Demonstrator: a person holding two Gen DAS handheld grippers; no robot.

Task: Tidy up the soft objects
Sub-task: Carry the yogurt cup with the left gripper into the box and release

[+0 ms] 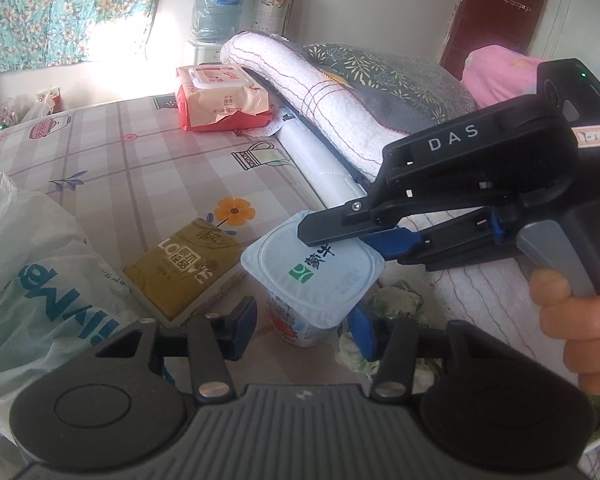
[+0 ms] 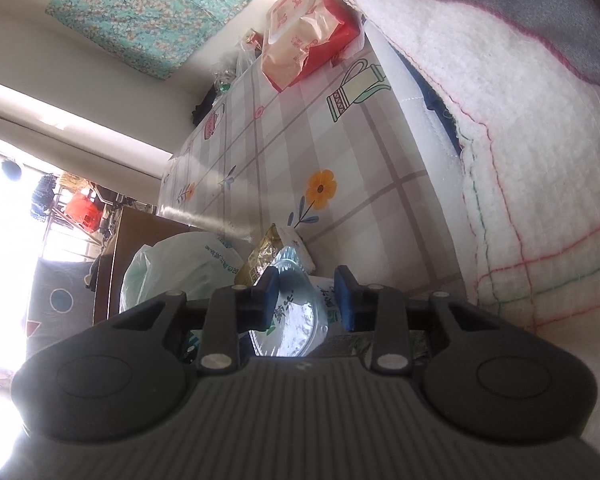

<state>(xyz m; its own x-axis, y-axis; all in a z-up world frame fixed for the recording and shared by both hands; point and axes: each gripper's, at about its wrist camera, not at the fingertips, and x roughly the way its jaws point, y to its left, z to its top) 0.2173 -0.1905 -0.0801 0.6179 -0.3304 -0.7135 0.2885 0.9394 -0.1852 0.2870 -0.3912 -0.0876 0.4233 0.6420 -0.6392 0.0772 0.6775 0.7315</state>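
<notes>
Left hand-held gripper (image 1: 302,318): pointed down at the yogurt cup (image 1: 312,268); its blue pads stood to either side of the cup's body, jaws parted, and whether the pads pressed the cup I could not tell.
Right hand-held gripper (image 1: 324,236): came in from the right of the yogurt cup, angled downward, held by a person's hand (image 1: 580,320) at the grip; its dark finger lay across the cup's foil lid, and its own camera showed the lid's rim between the pads (image 2: 346,296), which were spread part-way; no firm pinch was visible.
Yogurt cup: stood upright on the patterned worktop (image 1: 140,168), lid sealed, light blue with green print.
Brown tissue pack (image 1: 184,268): lay flat on the worktop just left of the yogurt cup.
White plastic bag (image 1: 40,272): sat farther left of the yogurt cup, beyond the tissue pack.
Red wipes pack (image 1: 220,100): lay well behind the yogurt cup, at the far side of the worktop.
White quilted blanket (image 1: 320,92): was rolled up behind and to the right of the yogurt cup, along the worktop's edge.
Crumpled printed cloth (image 1: 396,300): lay just right of the yogurt cup, partly hidden by the left gripper.
</notes>
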